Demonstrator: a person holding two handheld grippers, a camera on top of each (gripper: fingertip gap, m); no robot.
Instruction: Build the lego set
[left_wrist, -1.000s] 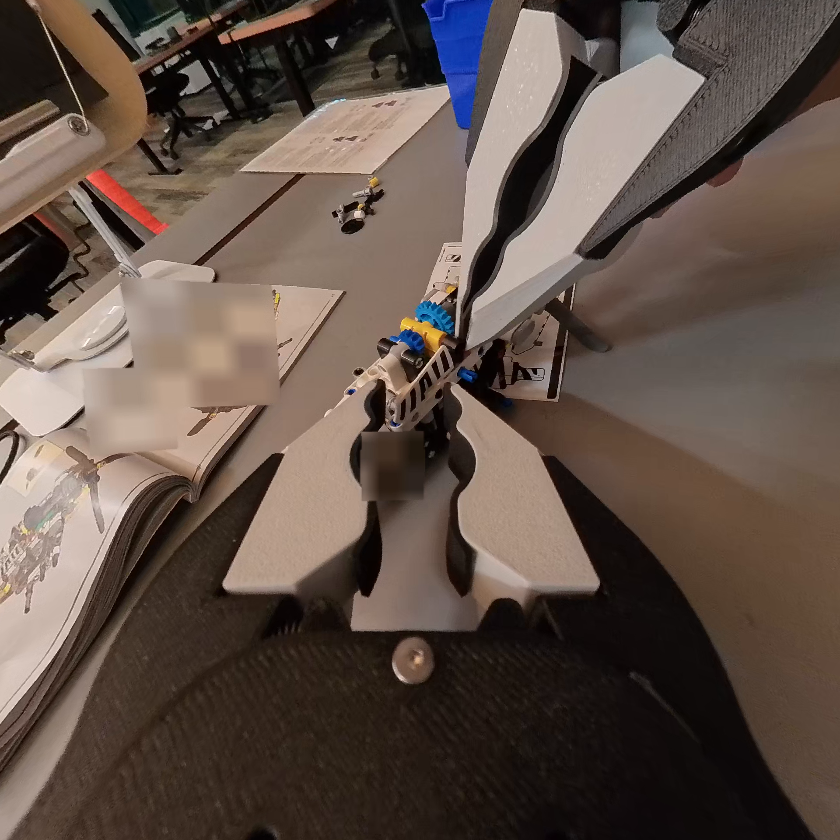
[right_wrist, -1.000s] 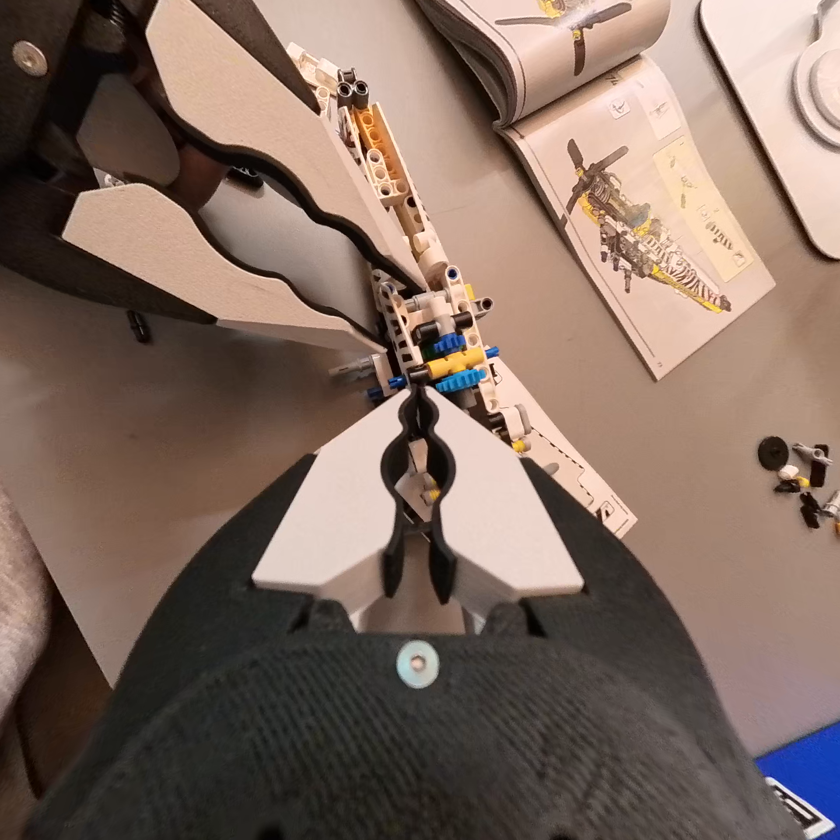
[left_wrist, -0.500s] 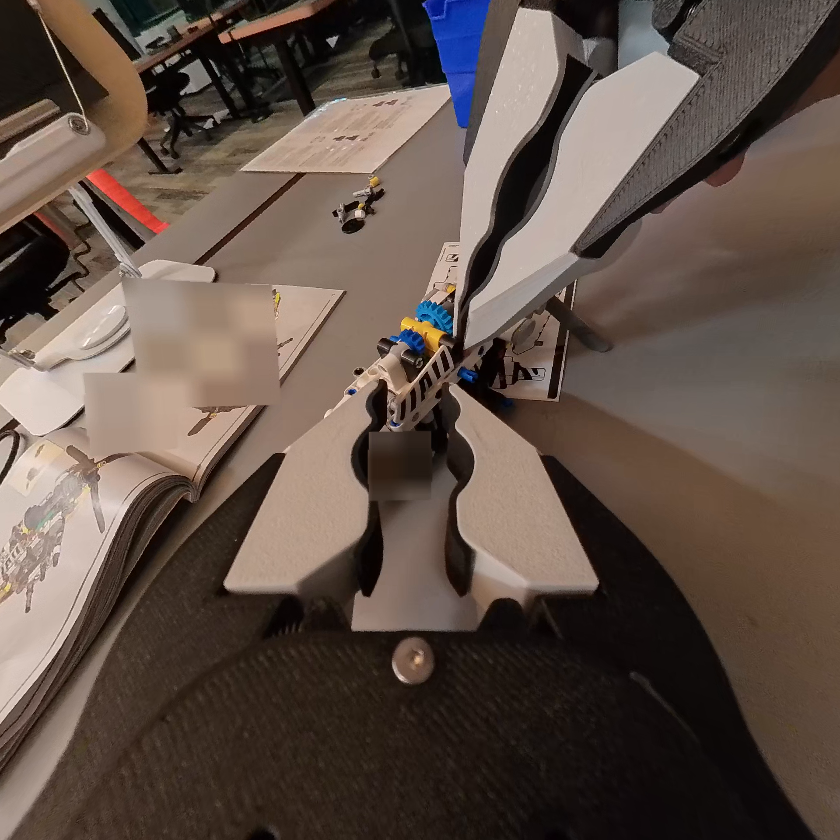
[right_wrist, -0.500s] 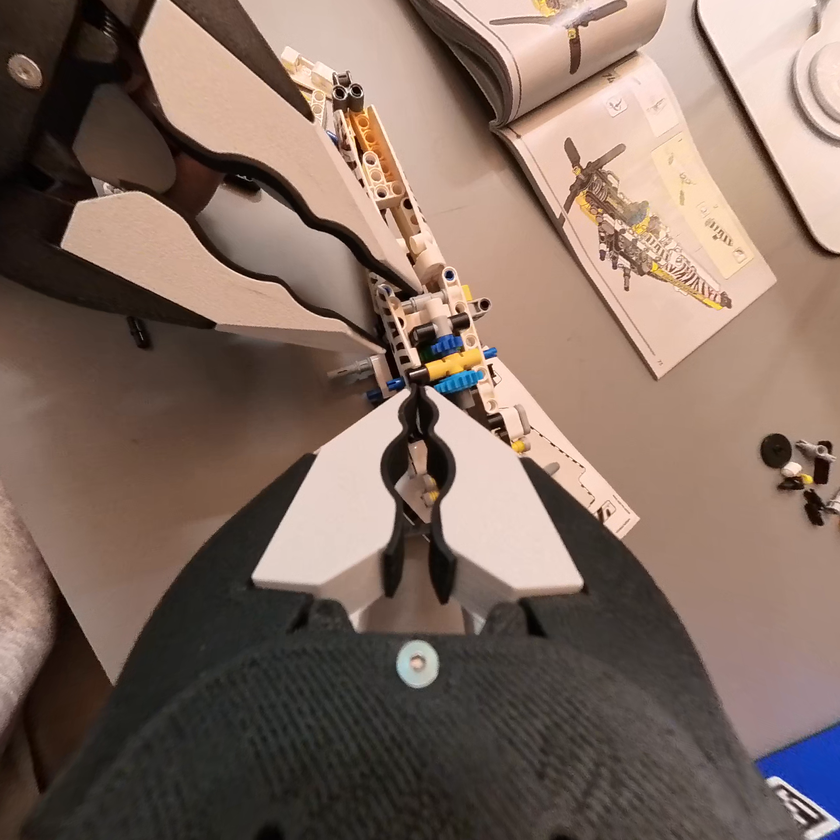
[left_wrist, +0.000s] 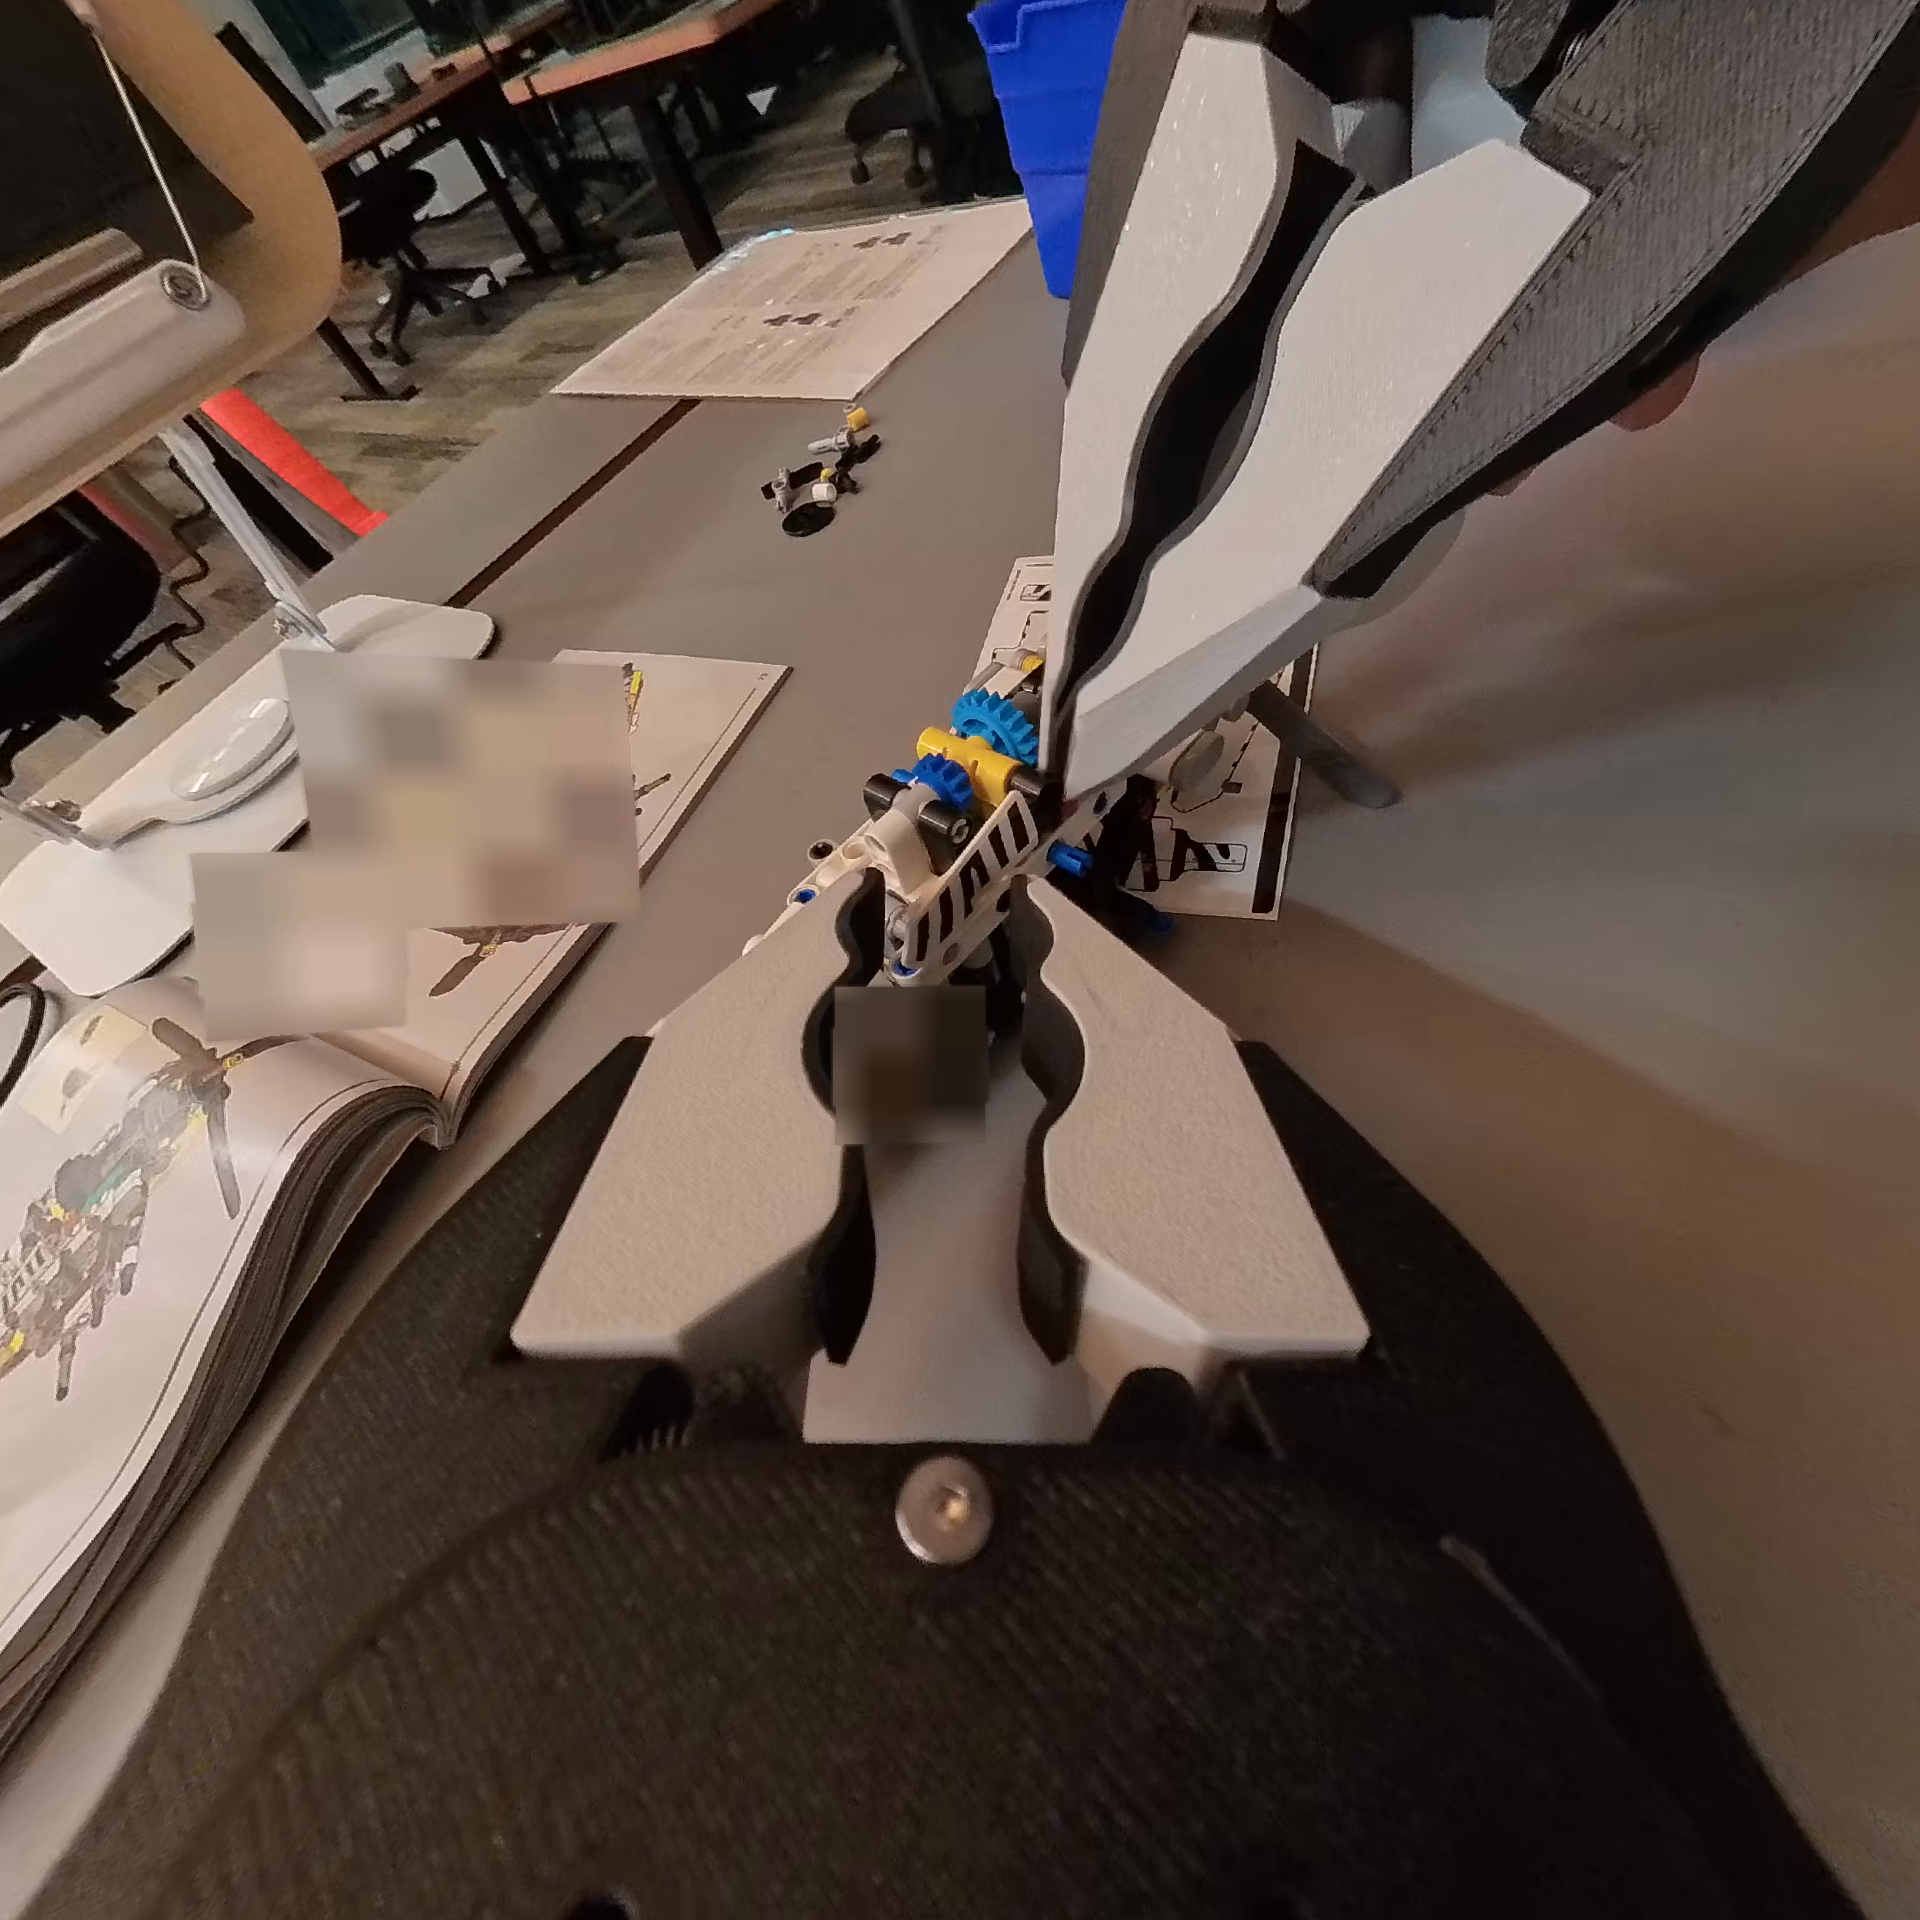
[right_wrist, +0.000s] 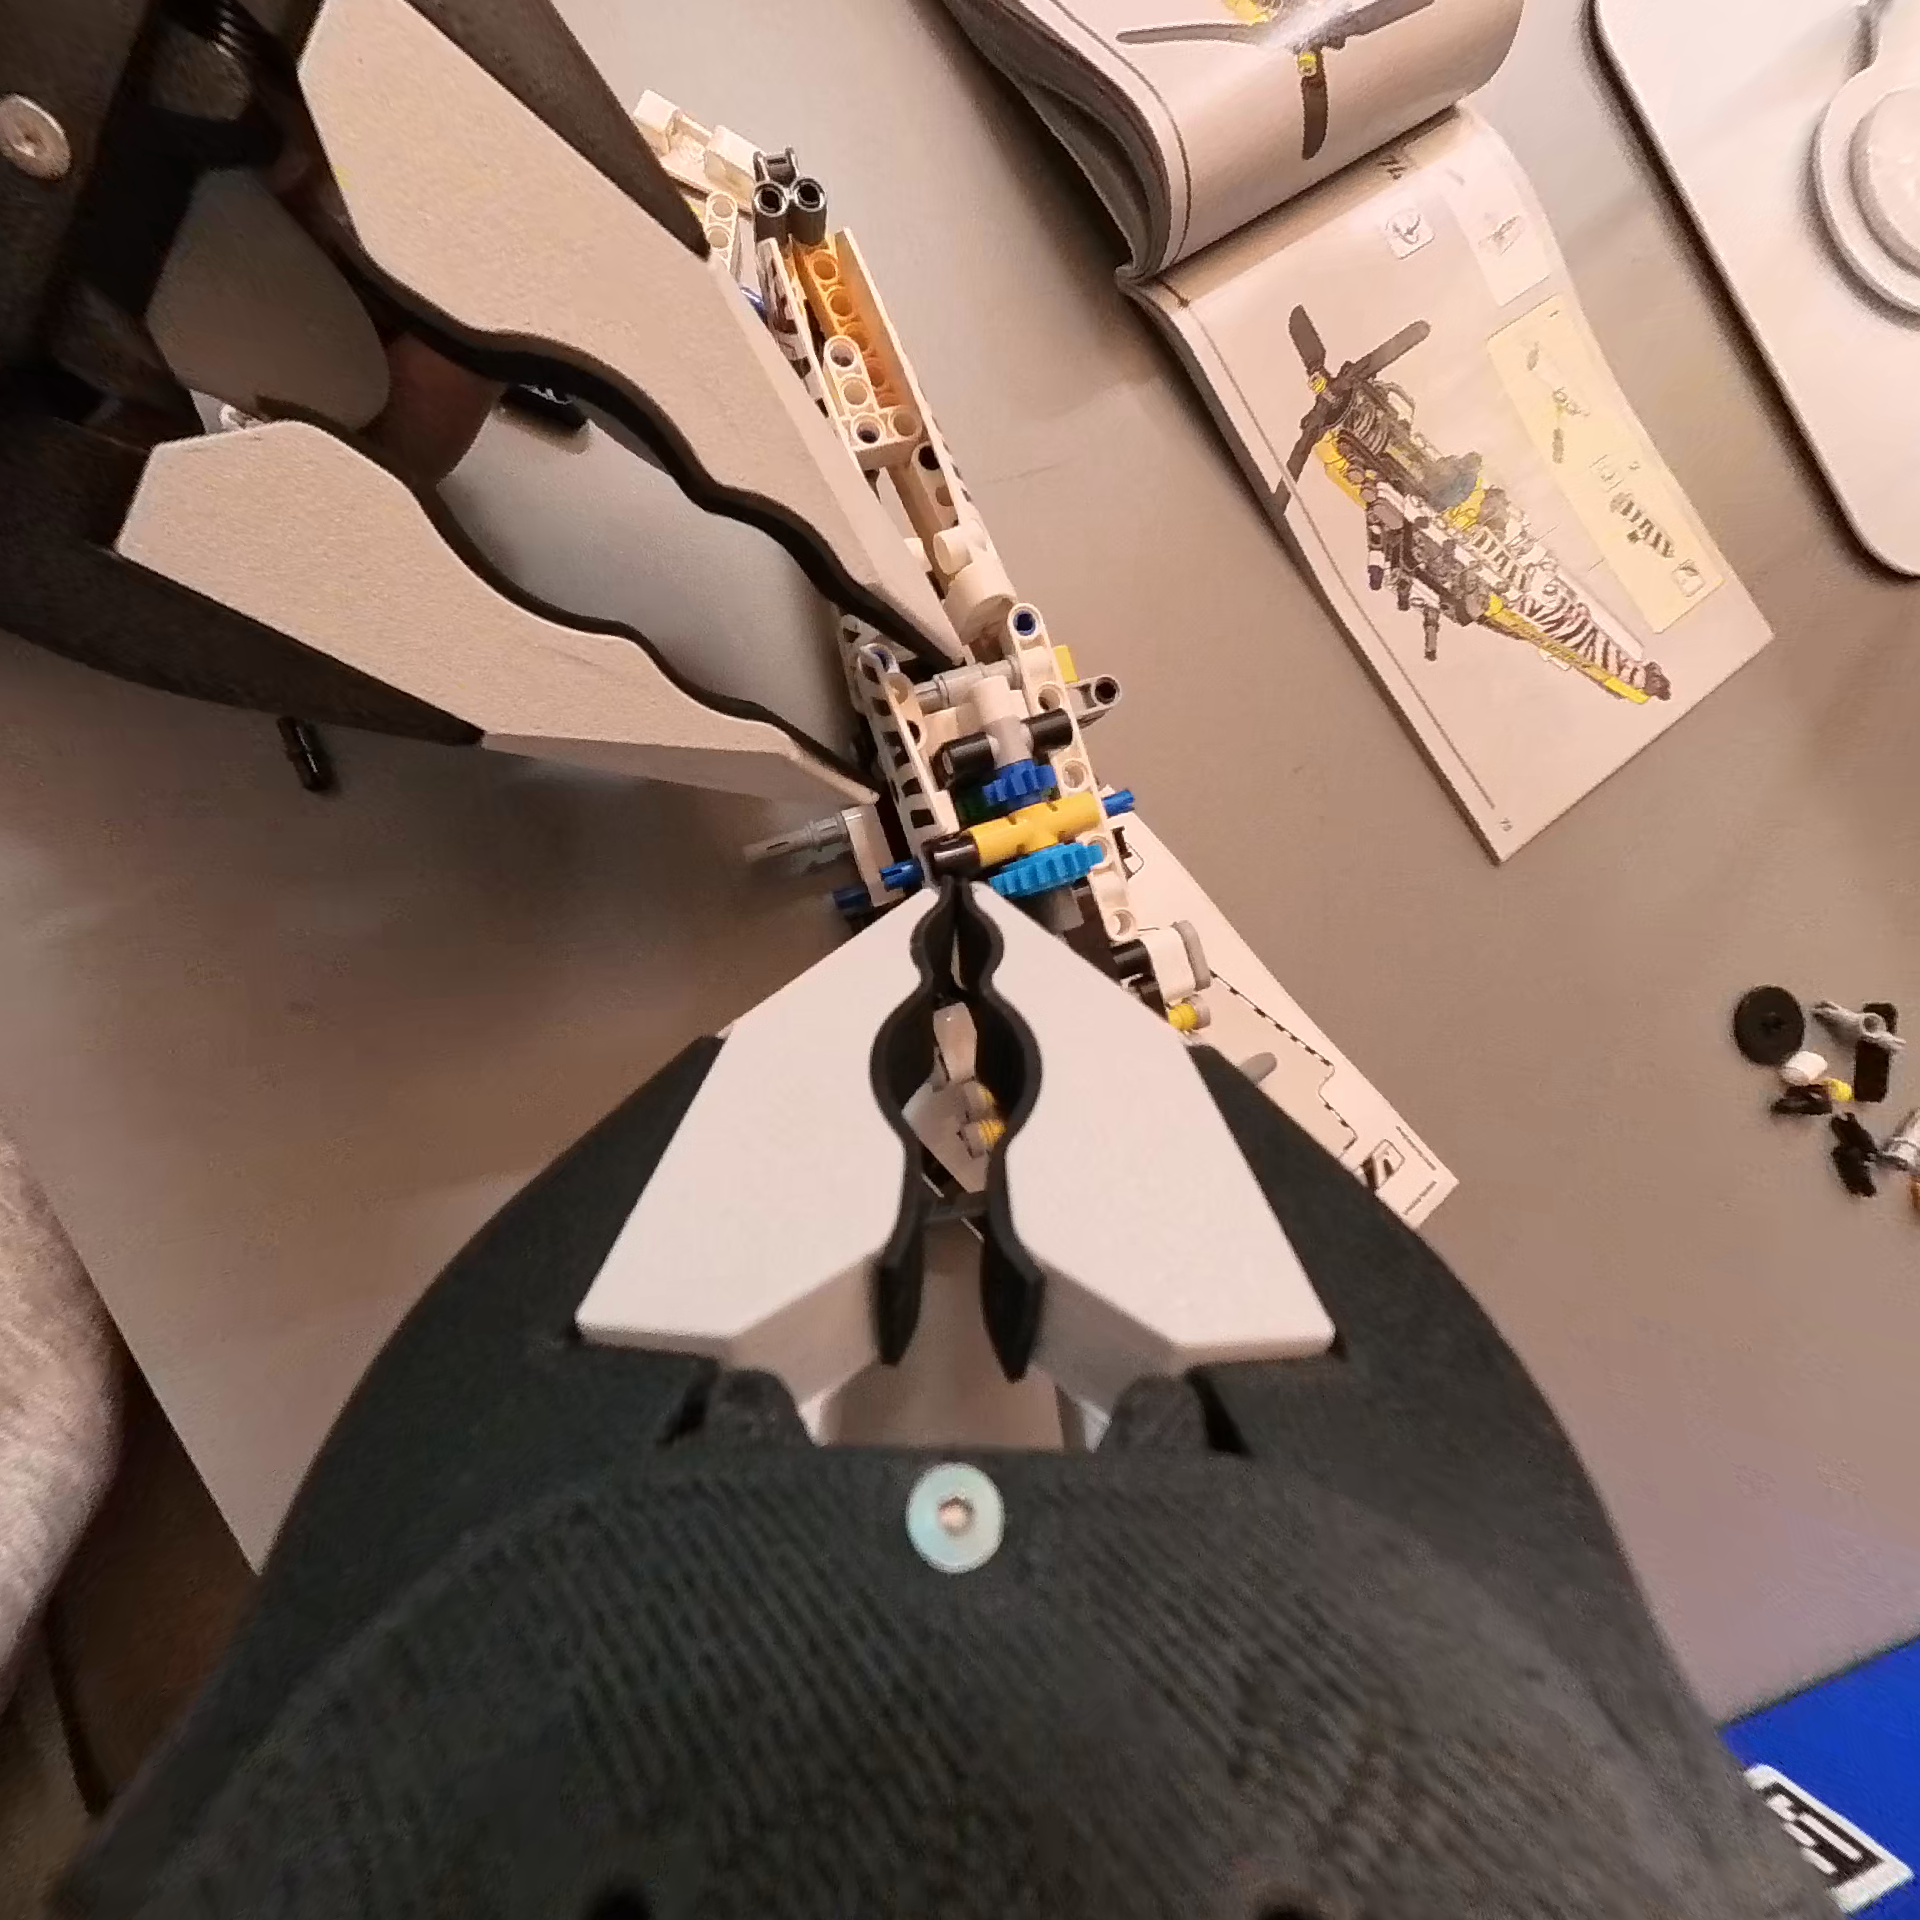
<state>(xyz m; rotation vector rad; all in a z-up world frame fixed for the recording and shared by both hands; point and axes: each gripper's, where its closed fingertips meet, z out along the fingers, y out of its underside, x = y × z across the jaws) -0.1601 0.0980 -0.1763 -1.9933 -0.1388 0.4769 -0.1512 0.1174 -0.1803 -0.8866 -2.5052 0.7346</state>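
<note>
A long white lego model (right_wrist: 883, 416) with an orange beam, black stripes, blue gears (right_wrist: 1044, 878) and a yellow connector (right_wrist: 1029, 831) is held just above the grey table. My left gripper (left_wrist: 935, 914) is shut on the model (left_wrist: 966, 883), one finger on each side; it also shows in the right wrist view (right_wrist: 899, 717). My right gripper (right_wrist: 951, 894) is shut, and its tips touch the black pin (right_wrist: 951, 852) at the end of the yellow connector. It enters the left wrist view (left_wrist: 1049, 800) from the upper right.
An open instruction book (left_wrist: 156, 1195) (right_wrist: 1455, 416) lies left of the model. A printed sheet (right_wrist: 1299, 1060) lies under it. Loose small parts (left_wrist: 821, 478) (right_wrist: 1829, 1060) lie farther off. A blue bin (left_wrist: 1039, 135) stands at the table's far end. A black pin (right_wrist: 307, 753) lies alone.
Almost nothing. The model and both grippers have shifted very slightly, and both stay shut as before.
</note>
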